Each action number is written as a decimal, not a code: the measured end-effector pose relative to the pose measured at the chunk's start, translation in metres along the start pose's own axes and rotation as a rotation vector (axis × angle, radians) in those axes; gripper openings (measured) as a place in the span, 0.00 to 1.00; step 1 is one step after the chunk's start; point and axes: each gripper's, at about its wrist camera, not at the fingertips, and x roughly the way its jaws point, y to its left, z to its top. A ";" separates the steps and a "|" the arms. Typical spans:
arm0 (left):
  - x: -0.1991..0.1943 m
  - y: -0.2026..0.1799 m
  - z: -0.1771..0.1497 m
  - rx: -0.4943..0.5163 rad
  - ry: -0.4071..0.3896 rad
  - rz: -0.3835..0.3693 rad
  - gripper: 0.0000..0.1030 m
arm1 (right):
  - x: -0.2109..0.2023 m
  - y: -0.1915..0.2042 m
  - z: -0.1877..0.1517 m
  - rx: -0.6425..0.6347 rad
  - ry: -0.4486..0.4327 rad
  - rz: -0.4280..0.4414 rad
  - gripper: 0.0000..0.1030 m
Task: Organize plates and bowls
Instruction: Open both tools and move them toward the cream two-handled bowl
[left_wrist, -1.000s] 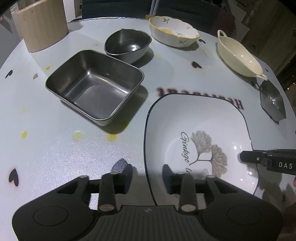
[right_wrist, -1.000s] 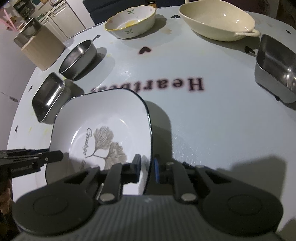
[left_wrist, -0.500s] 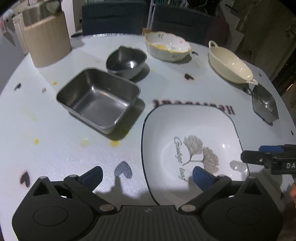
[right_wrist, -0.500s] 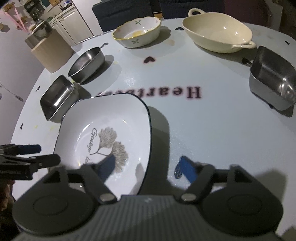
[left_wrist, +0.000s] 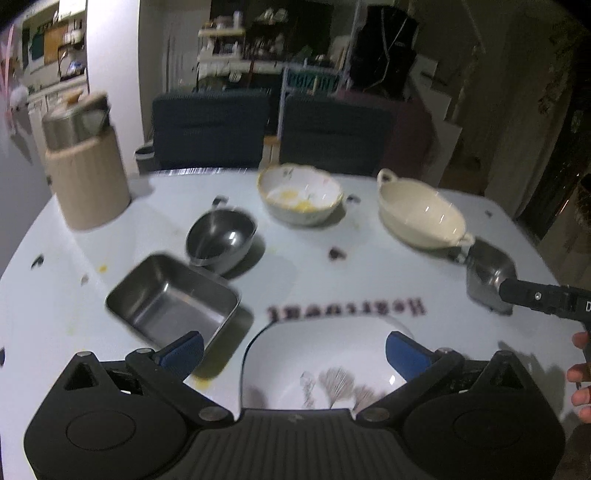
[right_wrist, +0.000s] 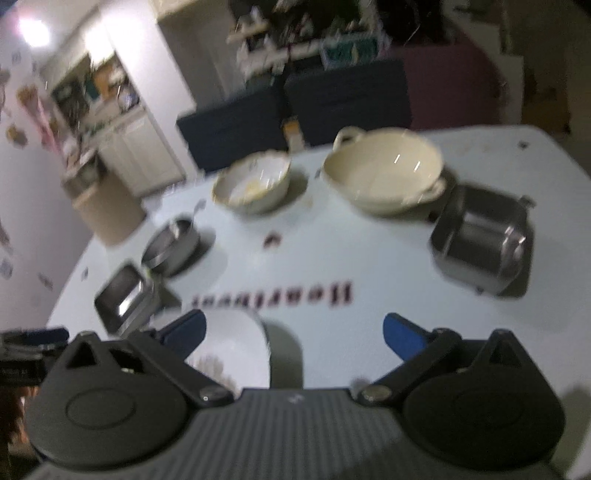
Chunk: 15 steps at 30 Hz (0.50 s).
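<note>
Both my grippers were spread wide, holding nothing: left gripper (left_wrist: 293, 349) with its blue pads either side of the near plate, right gripper (right_wrist: 293, 332) likewise splayed above the table. The white square plate with the black rim and ginkgo print (left_wrist: 332, 354) lay flat on the pale table (left_wrist: 332, 273), just on the near side of the printed "Heartbeat" lettering (left_wrist: 347, 308). Taking that lettering as reference: rectangular steel dish (left_wrist: 171, 301) sat just left of it, with the round steel bowl (left_wrist: 221, 240) touching or almost touching that dish's far corner. Beyond the lettering stood the floral ceramic bowl with yellow inside (left_wrist: 301, 199), and right of that the cream two-handled bowl (left_wrist: 421, 216). A second steel square container (right_wrist: 482, 240) was right of the lettering, close to the cream bowl's near handle. A beige ribbed canister (left_wrist: 88, 184) stood far left of the lettering at the table edge. The right-wrist view was motion-blurred; fine detail unreadable there.
</note>
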 end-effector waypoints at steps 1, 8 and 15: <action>0.000 -0.004 0.004 0.002 -0.019 -0.008 1.00 | -0.003 -0.003 0.003 0.007 -0.025 -0.002 1.00; 0.009 -0.034 0.033 0.043 -0.154 -0.056 1.00 | -0.015 -0.033 0.023 0.061 -0.180 0.000 1.00; 0.034 -0.062 0.068 0.137 -0.266 -0.110 1.00 | -0.003 -0.062 0.044 0.166 -0.273 0.038 1.00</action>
